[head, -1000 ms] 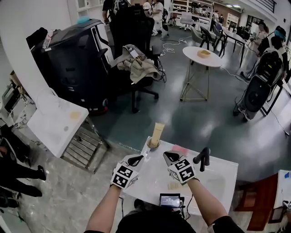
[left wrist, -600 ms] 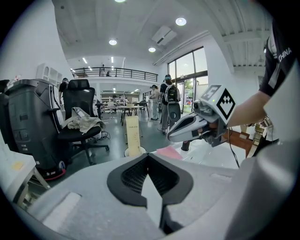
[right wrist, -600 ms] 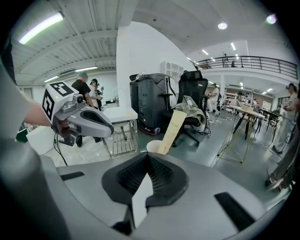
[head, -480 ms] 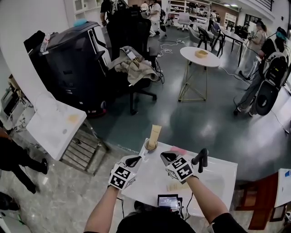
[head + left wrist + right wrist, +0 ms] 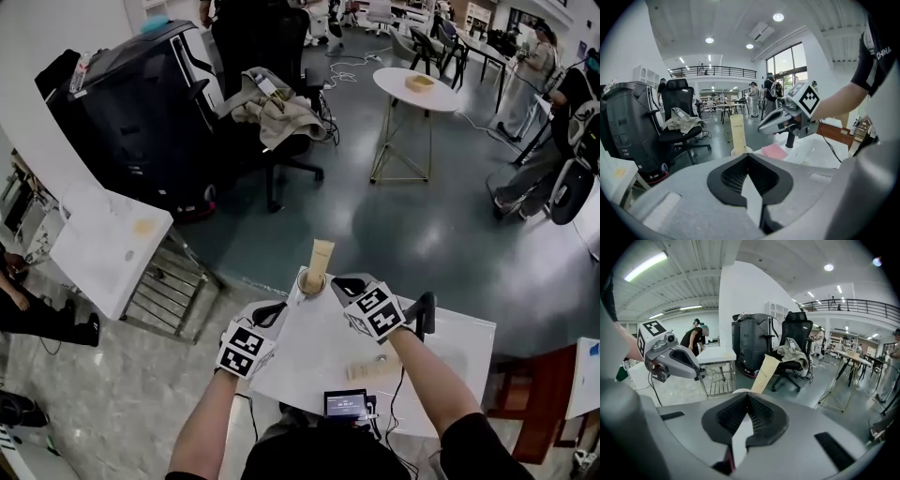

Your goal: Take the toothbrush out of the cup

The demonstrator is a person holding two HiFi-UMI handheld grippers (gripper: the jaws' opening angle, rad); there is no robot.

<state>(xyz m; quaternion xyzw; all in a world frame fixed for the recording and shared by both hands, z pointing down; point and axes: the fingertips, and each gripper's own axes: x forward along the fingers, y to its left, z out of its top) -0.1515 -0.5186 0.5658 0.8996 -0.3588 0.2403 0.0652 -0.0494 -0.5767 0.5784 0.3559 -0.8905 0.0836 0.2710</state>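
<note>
A tan boxed toothbrush (image 5: 320,262) stands upright in a white cup (image 5: 311,282) at the far left corner of the white table (image 5: 309,361). My right gripper (image 5: 344,285) is shut and empty, its tips just right of the cup and apart from it. My left gripper (image 5: 273,312) is shut and empty too, near the table's left edge, below and left of the cup. The left gripper view shows the toothbrush (image 5: 738,133) ahead with the right gripper (image 5: 764,128) beside it. In the right gripper view the toothbrush (image 5: 765,373) leans right, just beyond my shut jaws.
A black upright handle (image 5: 424,314), a pink pad (image 5: 774,151), a tan box (image 5: 373,367) and a small screen device (image 5: 345,404) are on the table. Beyond it stand an office chair with clothes (image 5: 274,120), a black machine (image 5: 141,103), a white side table (image 5: 108,244) and people.
My right gripper has moved forward along the table to the cup's right side. The left gripper has stayed about where it was.
</note>
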